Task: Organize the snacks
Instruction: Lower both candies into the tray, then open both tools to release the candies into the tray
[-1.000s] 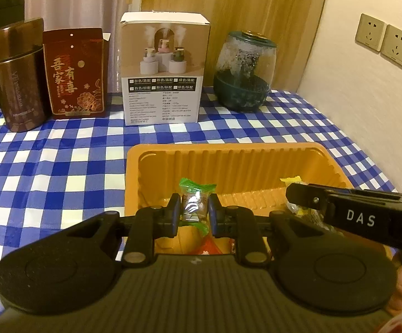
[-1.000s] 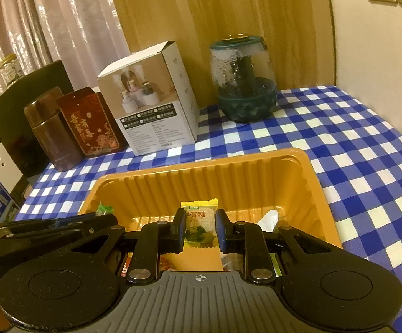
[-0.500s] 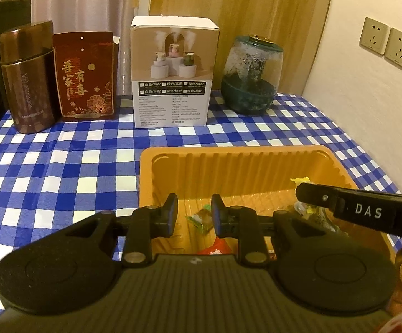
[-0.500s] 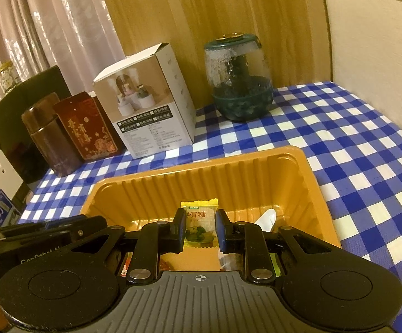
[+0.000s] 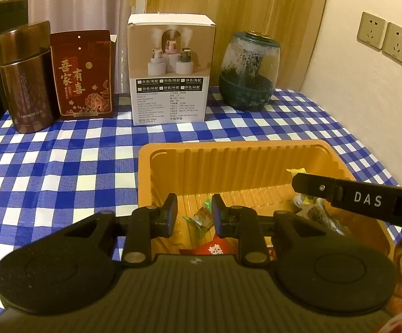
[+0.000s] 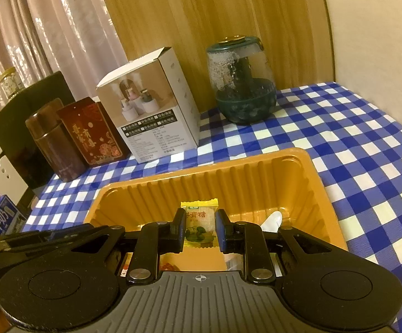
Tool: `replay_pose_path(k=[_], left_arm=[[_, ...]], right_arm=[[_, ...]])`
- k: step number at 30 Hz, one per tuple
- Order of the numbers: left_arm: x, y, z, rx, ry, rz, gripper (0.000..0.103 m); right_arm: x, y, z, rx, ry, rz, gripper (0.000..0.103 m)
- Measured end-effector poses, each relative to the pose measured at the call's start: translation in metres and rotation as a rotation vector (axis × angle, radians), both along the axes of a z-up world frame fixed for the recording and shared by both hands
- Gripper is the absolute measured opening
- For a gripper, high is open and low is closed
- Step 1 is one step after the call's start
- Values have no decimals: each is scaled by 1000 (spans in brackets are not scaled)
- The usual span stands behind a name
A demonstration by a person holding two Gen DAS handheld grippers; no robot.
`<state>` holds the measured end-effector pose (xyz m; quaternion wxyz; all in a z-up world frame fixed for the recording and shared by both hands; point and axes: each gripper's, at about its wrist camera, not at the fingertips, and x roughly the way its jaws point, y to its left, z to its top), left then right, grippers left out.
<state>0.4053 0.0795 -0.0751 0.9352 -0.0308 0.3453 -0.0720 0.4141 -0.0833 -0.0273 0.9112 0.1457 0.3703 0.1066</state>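
An orange plastic tray sits on the blue checked tablecloth and holds several wrapped snacks. My left gripper is open and empty above the tray's near left part. A green-ended candy lies in the tray below its jaws, beside a red packet. My right gripper is shut on a yellow wrapped candy and holds it over the tray. The right gripper also shows in the left wrist view, reaching in from the right.
Along the back stand a brown canister, a dark red box, a white humidifier box and a green glass jar. A wall with sockets is at the right. A milk carton lies off the table's left.
My left gripper opened and let go of the green-ended candy, which now lies in the tray; it also drew back and rose. My right gripper keeps hold of the yellow candy.
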Motion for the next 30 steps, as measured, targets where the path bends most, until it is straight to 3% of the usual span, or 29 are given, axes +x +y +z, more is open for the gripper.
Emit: replay_pose_path(k=[8, 10, 11, 17, 26, 30], left_arm=[[0, -1, -1, 4, 5, 2, 28], [0, 0, -2, 4, 8, 3, 33], [0, 0, -2, 5, 9, 4, 33], [0, 0, -2, 12, 13, 4, 36], [-1, -2, -1, 17, 8, -5, 53], [-3, -6, 0, 54, -9, 3, 80]], right_arm=[[1, -5, 0, 53, -19, -17, 25], [1, -12, -1, 91, -22, -49, 57], [0, -16, 0, 112, -29, -71, 80], [2, -30, 1, 141, -16, -115, 81], [1, -29, -1, 102, -10, -113, 81], [0, -29, 0, 80, -12, -115, 81]])
